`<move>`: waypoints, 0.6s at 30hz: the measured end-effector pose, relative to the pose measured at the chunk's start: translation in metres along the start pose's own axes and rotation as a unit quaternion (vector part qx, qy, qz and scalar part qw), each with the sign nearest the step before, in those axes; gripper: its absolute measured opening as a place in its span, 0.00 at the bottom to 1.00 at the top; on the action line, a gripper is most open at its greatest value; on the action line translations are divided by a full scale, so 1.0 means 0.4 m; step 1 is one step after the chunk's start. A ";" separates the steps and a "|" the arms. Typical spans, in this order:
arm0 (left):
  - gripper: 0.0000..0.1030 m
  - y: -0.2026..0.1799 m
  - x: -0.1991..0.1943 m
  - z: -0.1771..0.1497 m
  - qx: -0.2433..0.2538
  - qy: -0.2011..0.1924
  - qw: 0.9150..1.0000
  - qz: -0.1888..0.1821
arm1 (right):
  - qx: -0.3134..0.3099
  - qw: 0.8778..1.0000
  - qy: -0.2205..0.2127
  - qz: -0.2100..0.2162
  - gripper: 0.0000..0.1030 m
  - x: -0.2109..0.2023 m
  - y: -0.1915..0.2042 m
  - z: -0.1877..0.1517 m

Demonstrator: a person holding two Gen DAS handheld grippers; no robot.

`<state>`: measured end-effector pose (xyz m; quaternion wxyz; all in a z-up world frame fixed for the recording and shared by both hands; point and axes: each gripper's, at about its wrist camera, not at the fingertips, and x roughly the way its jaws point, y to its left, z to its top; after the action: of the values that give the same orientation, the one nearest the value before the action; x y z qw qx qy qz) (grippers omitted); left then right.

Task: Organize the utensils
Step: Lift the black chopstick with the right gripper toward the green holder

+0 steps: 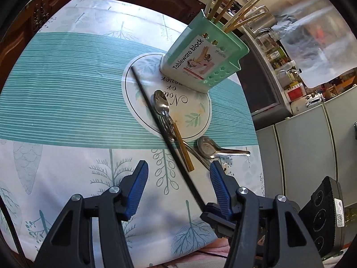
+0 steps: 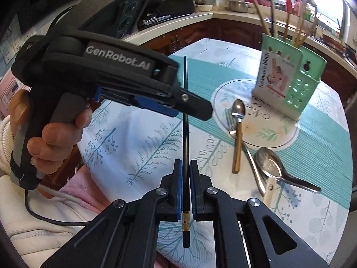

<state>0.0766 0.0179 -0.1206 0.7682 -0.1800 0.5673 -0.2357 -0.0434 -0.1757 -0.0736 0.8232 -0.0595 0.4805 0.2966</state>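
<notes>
A long black chopstick [image 2: 185, 138] is lifted above the table, and my right gripper [image 2: 185, 163] is shut on it near its gold-banded end. My left gripper [image 1: 178, 164] is open; the chopstick [image 1: 147, 98] runs between its blue pads without touching either. From the right wrist view the left gripper [image 2: 196, 109] crosses the chopstick sideways, held by a hand. A mint green utensil holder [image 1: 200, 60] with several chopsticks stands at the table's far side. A gold-handled spoon [image 1: 161, 102], a fork under it and a steel soup spoon [image 1: 207, 148] lie on the tablecloth.
The round table [image 1: 67, 89] has a leaf-print cloth with a circular emblem [image 1: 196, 120]. Grey cabinets [image 1: 301, 156] and a black device [image 1: 323, 212] stand beyond its right edge. A counter [image 2: 212, 15] with kitchenware runs behind. A white-handled utensil [image 2: 270, 189] lies by the soup spoon [image 2: 270, 165].
</notes>
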 end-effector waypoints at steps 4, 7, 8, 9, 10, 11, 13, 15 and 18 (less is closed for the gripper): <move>0.53 0.008 -0.002 0.010 -0.019 0.002 0.999 -0.031 | 0.012 1.000 -0.016 0.013 0.05 -0.023 -0.029 -0.005; 0.43 0.001 -0.001 0.026 -0.024 0.001 0.998 -0.050 | 0.004 0.999 -0.030 0.016 0.05 -0.039 -0.033 -0.004; 0.30 -0.006 0.001 0.034 -0.023 0.004 0.998 -0.055 | 0.003 0.999 -0.033 0.015 0.05 -0.041 -0.032 -0.003; 0.27 -0.012 0.003 0.040 -0.022 0.008 0.998 -0.059 | 0.001 0.999 -0.038 0.016 0.05 -0.046 -0.031 0.000; 0.27 -0.017 0.003 0.045 -0.021 0.010 0.998 -0.064 | -0.002 0.999 -0.043 0.017 0.05 -0.050 -0.031 0.002; 0.26 -0.027 0.003 0.051 -0.018 0.011 0.997 -0.069 | -0.006 0.999 -0.051 0.016 0.05 -0.057 -0.030 0.005; 0.20 -0.049 -0.002 0.059 -0.005 0.012 0.997 -0.073 | -0.013 0.998 -0.061 0.012 0.05 -0.067 -0.029 0.010; 0.13 -0.072 -0.012 0.067 0.010 0.007 0.997 -0.073 | -0.018 0.997 -0.072 0.010 0.05 -0.079 -0.033 0.017; 0.05 -0.099 -0.025 0.080 0.026 -0.002 0.997 -0.070 | -0.019 0.996 -0.081 0.002 0.05 -0.090 -0.044 0.027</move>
<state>0.0984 -0.0088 -0.0817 0.7555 -0.1997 0.5455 -0.3029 -0.0387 -0.2017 -0.0415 0.8576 -0.0501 0.4063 0.3113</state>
